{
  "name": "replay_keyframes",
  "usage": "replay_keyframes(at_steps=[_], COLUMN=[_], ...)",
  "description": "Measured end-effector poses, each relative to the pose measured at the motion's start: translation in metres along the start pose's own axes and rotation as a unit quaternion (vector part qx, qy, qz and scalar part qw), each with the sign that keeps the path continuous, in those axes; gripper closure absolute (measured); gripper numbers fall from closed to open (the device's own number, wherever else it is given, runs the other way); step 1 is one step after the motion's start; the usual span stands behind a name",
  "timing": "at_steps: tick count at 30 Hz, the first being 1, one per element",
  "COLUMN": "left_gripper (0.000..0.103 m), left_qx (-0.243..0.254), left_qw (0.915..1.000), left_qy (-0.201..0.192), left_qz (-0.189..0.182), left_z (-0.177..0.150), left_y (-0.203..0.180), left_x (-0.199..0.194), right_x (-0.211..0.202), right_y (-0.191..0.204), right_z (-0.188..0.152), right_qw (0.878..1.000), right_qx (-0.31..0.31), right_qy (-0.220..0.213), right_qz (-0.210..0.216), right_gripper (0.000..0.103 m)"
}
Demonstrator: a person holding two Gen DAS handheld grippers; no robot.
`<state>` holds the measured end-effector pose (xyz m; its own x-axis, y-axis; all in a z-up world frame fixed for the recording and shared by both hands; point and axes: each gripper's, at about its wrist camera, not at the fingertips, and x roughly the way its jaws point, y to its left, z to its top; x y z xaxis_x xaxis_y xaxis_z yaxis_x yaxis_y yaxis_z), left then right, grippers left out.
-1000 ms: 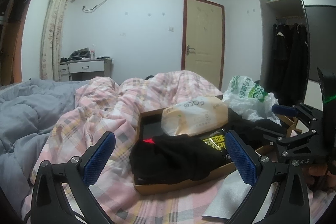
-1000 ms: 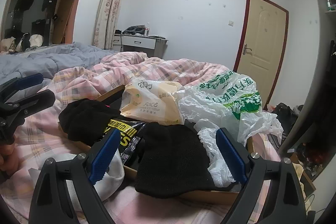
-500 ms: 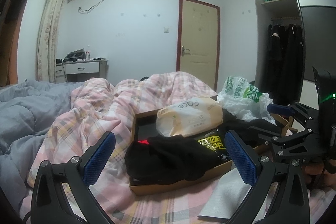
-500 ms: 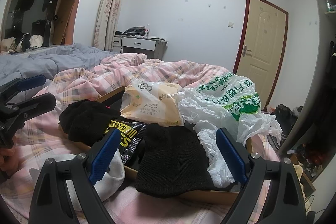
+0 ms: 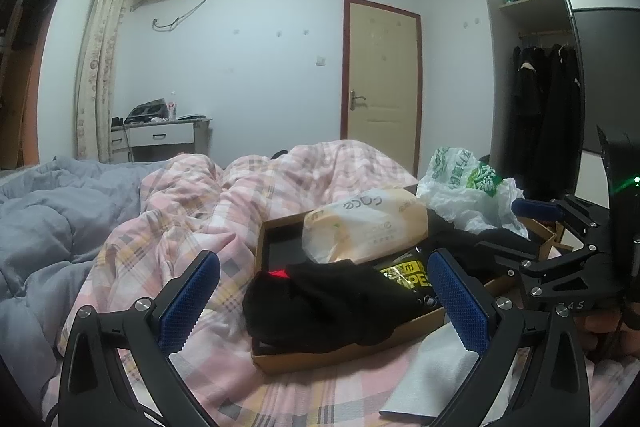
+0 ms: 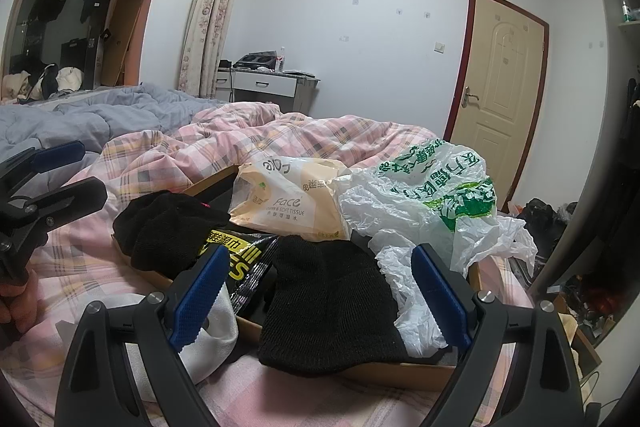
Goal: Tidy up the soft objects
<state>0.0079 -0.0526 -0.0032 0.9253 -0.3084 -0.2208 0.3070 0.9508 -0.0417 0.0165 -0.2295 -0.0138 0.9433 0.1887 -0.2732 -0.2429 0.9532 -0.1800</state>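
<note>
The right gripper [image 6: 316,291], jaws wide apart and empty, hovers just before the black knit hat [image 6: 328,303] in the cardboard box [image 6: 400,373].

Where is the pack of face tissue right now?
In both views, the tissue pack lies at the far side of the cardboard box, left of the white plastic bag.

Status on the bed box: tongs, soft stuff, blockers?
Left tongs and right tongs open, empty. Black hat, black cloth lie in box. Plastic bag crowds hat.
</note>
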Motion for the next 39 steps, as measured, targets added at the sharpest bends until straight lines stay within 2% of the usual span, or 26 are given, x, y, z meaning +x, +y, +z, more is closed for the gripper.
replay_keyframes(at_steps=[8,17,39], left_gripper=[0.0,0.0,0.0], left_qx=[-0.01,0.007,0.008], left_qw=[0.9999,0.9999,0.9999], left_qy=[0.004,-0.006,-0.005], left_qz=[-0.002,0.005,0.005], left_z=[0.0007,0.0013,0.001], left_y=[0.0031,-0.002,-0.0038], left_x=[-0.0001,-0.0027,-0.0032], right_x=[-0.0003,0.0,0.0002], right_y=[0.0,0.0001,0.0], right_z=[0.0002,0.0,-0.0002], right_qw=[1.0,1.0,1.0], right_qx=[0.0,0.0,0.001], right_qy=[0.0,0.0,0.0], right_qz=[0.0,0.0,0.0], right_gripper=[0.012,0.011,0.011])
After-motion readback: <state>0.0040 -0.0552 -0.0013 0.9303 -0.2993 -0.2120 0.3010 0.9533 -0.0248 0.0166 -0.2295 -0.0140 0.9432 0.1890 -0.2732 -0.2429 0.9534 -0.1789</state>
